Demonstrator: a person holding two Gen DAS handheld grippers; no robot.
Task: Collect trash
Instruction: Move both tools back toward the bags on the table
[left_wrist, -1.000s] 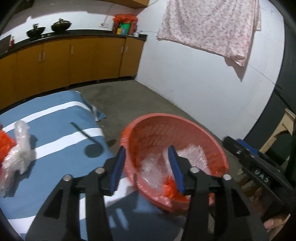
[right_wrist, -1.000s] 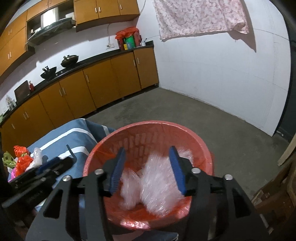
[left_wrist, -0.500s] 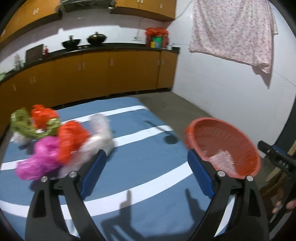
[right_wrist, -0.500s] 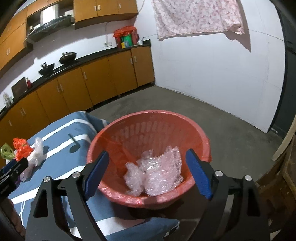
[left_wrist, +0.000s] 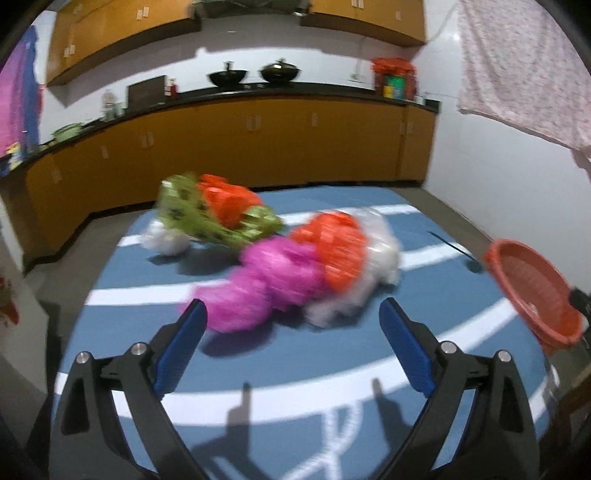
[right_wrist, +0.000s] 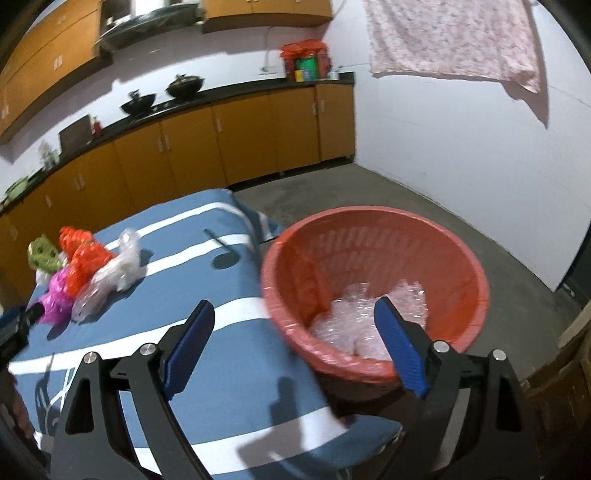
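Trash bags (left_wrist: 295, 266) lie bunched on the blue striped bed (left_wrist: 424, 332). Left gripper (left_wrist: 291, 343) and right gripper (right_wrist: 295, 343) are both opening wide, jaws empty. Red basket (right_wrist: 461, 258) beside the bed holds clear plastic (right_wrist: 351, 317).

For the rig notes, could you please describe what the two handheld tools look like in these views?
Both look alike. The left tool and right tool each have two matte black angular plastic fingers with cut-out slots, round silver screw heads near the joints, and flat blue pads on the inner faces. No cables, markings or sleeves show.
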